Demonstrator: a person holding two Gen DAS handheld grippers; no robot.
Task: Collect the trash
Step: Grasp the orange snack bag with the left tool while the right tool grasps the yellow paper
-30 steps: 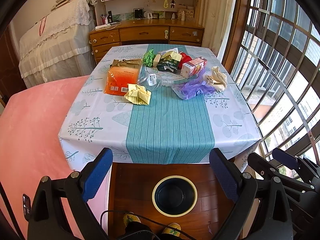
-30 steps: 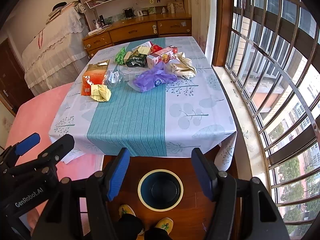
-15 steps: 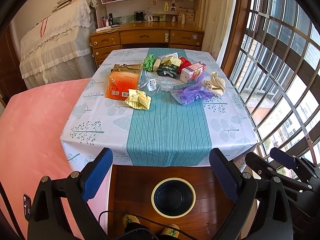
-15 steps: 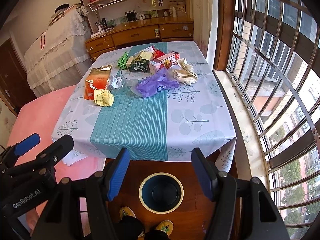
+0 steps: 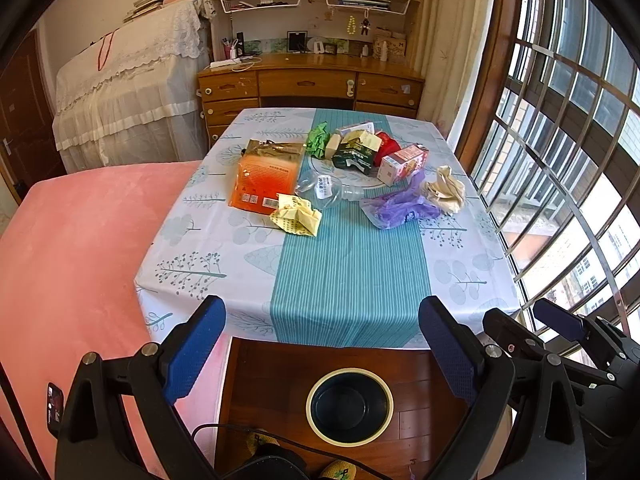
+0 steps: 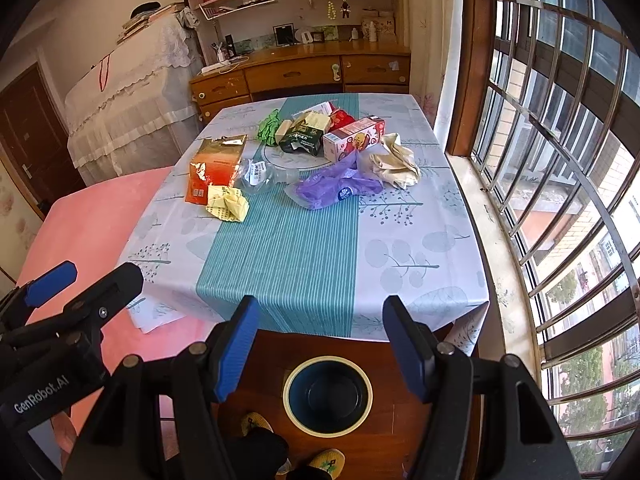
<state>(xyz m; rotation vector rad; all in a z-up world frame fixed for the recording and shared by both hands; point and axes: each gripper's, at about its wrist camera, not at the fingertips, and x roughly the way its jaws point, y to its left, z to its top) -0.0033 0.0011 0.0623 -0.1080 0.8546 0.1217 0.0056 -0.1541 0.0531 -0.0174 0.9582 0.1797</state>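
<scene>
Trash lies at the far half of the table (image 5: 344, 272): an orange bag (image 5: 266, 178), crumpled yellow paper (image 5: 297, 216), a clear plastic bottle (image 5: 322, 190), a purple bag (image 5: 396, 208), beige paper (image 5: 446, 190), a red-white carton (image 5: 402, 158), a dark green pack (image 5: 354, 154) and green paper (image 5: 317, 140). A dark bin with a cream rim (image 5: 349, 402) stands on the floor at the table's near edge. My left gripper (image 5: 322, 344) and right gripper (image 6: 322, 338) are open and empty, held above the bin, well short of the trash.
A pink bed (image 5: 76, 264) lies left of the table. A barred window (image 5: 568, 168) runs along the right. A wooden desk (image 5: 312, 88) with shelves stands behind the table. The person's slippers (image 6: 330, 460) are by the bin.
Both grippers have tilted up or drawn back slightly; the table and trash sit lower in both views. Jaws stay open.
</scene>
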